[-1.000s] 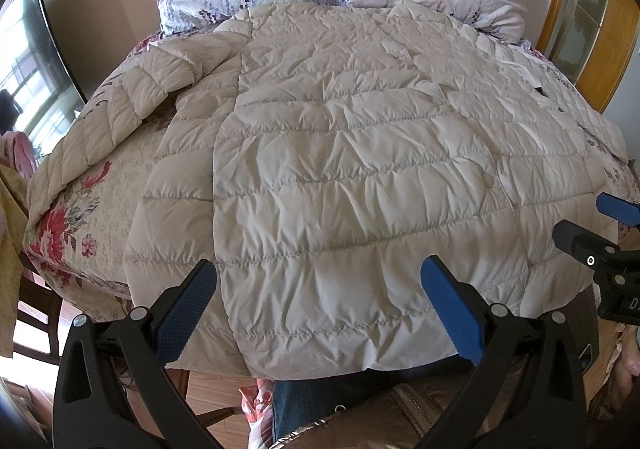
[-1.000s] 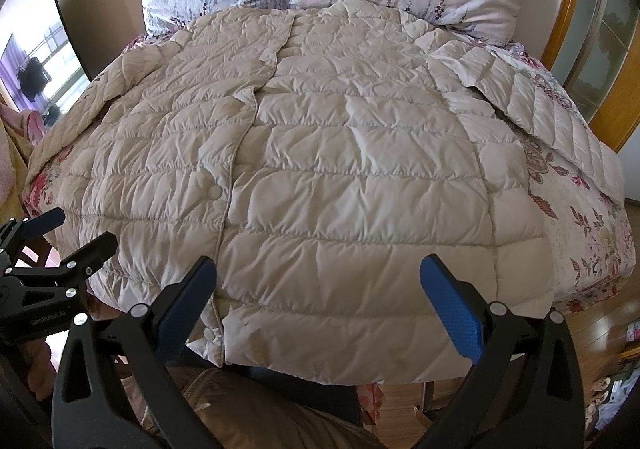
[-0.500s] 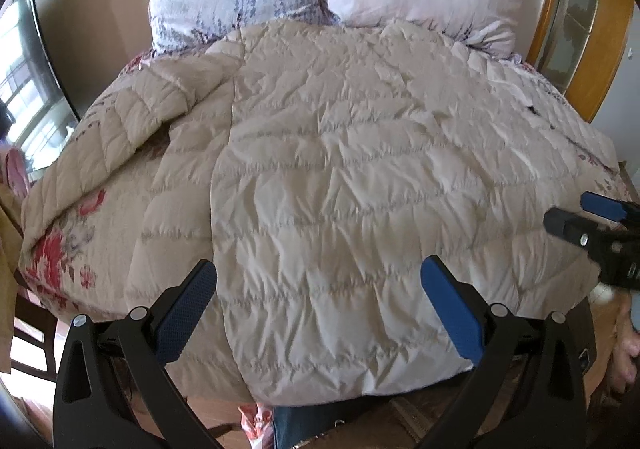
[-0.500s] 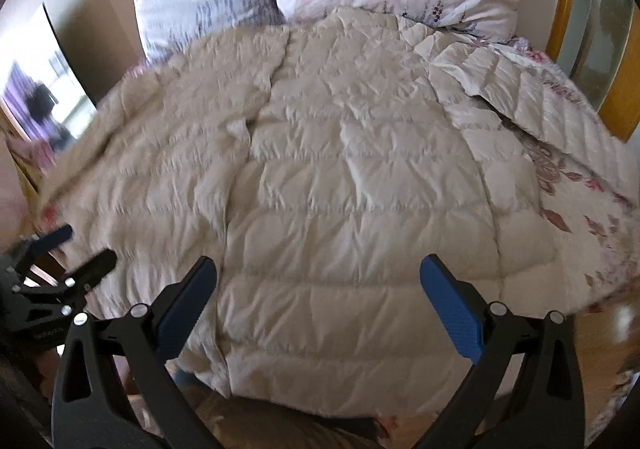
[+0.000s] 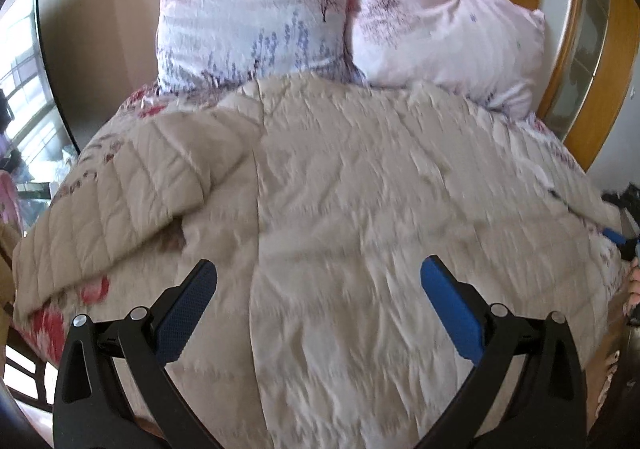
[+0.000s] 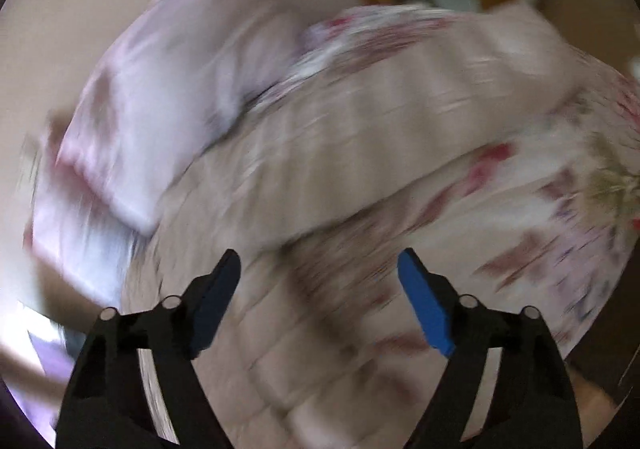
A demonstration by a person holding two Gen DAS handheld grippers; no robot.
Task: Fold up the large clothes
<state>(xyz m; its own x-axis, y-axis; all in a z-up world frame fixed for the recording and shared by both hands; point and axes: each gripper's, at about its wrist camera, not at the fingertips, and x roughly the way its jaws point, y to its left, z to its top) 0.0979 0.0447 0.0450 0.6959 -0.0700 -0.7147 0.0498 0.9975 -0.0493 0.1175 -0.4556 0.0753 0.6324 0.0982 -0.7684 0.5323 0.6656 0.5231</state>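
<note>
Left wrist view: the left tool [image 5: 318, 303] is released, its two blue-padded fingers [image 5: 188, 315] spread wide with nothing gripped between them. It hovers above the near half of a beige quilted down coat [image 5: 360, 217]. The coat lies spread flat on the bed [image 5: 60, 325], front side up, covering most of the floral bedspread. Its front closure runs as a straight seam from the collar toward the near hem. One sleeve [image 5: 120, 201] lies angled across the bed toward the left edge of the picture. Two pink printed pillows [image 5: 256, 9] stand against the headboard just beyond the collar. The right tool [image 5: 618, 237] shows only as a blurred blue tip at the right edge of the picture, beside the coat's far side.

Right wrist view: the picture is heavily motion-blurred and rolled. The right tool [image 6: 320, 299] has its jaws closing, yet the fingers [image 6: 426, 309] stand apart with no fabric pinched between them. Below the tool lie the coat's body and its other sleeve [image 6: 400, 137], the sleeve stretched over the floral bedspread [image 6: 560, 209]. A pillow [image 6: 160, 109] lies at upper left.
</note>
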